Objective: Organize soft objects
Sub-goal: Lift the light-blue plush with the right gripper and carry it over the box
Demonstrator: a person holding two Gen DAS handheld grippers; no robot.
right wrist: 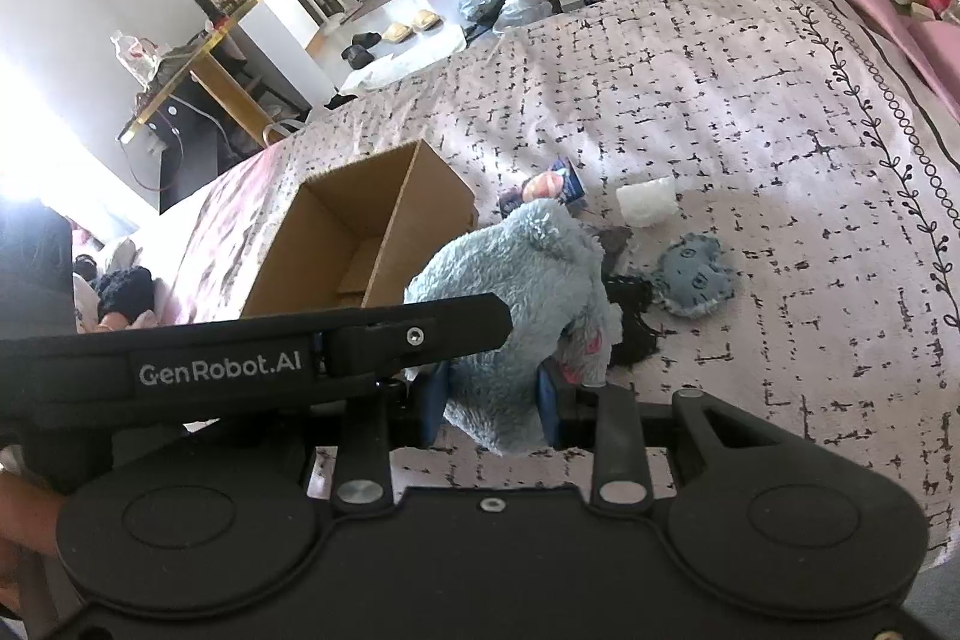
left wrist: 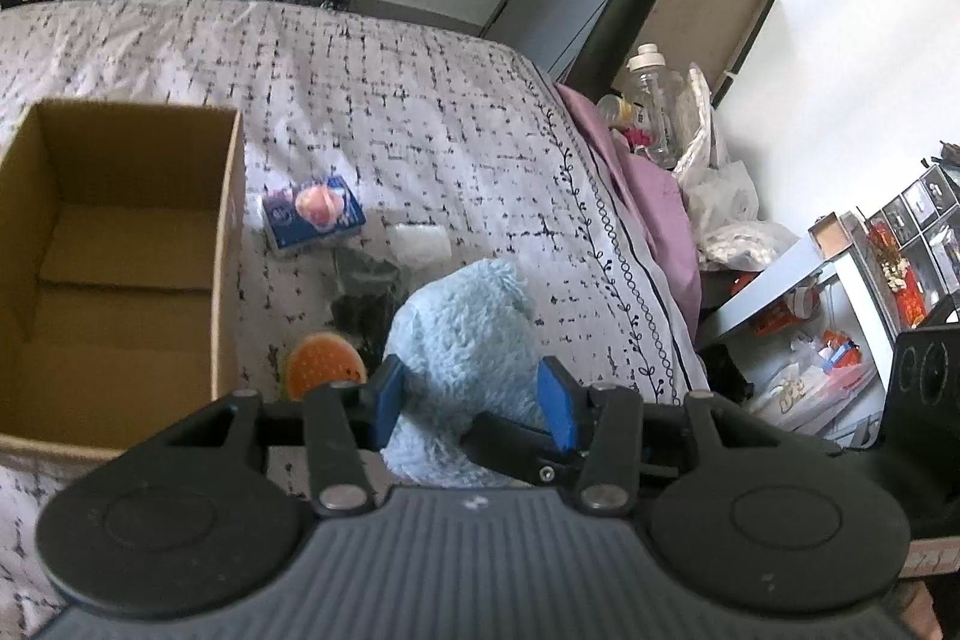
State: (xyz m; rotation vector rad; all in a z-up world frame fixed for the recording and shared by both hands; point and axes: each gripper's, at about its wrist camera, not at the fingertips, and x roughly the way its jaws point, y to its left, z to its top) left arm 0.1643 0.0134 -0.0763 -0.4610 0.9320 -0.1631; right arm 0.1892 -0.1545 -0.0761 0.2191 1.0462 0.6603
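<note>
Both grippers, left gripper [left wrist: 474,400] and right gripper [right wrist: 495,397], clamp the blue plush toy [left wrist: 462,334]. Only the right view shows the grey cat-face cushion [right wrist: 696,274]; only the left, the orange disc [left wrist: 324,364].

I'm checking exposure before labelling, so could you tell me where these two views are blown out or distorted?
Right wrist view: window light burns out the left edge, washing the bedspread behind the cardboard box. Left wrist view: evenly lit, mild blur; fisheye bends the wall lines and the box.
</note>
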